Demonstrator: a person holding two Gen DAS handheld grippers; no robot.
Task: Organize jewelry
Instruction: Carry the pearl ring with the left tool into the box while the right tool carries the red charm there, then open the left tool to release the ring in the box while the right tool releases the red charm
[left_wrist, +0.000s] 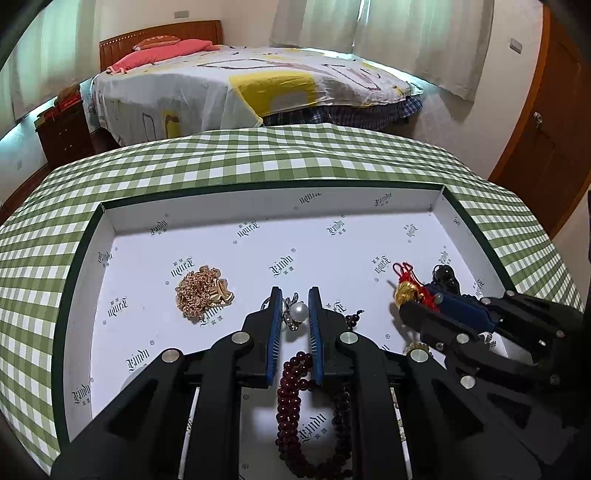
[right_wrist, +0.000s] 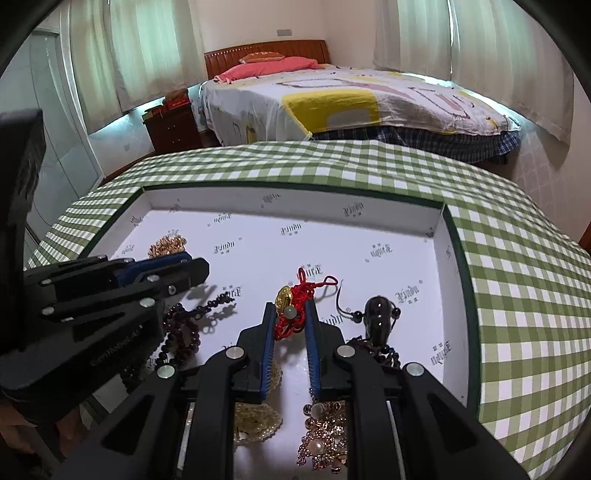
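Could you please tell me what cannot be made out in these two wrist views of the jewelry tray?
- Dark red bead necklace: left wrist view, its lower loop cut by the frame edge and left tool.
- Pearl brooch: whether the pads touch it is unclear.
- Gold cluster: right wrist view, partly hidden under right tool.

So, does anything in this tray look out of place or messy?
Nothing damaged. The dark red bead strand sprawls in loose loops under the left gripper, and the gold chain sits bunched in a heap.
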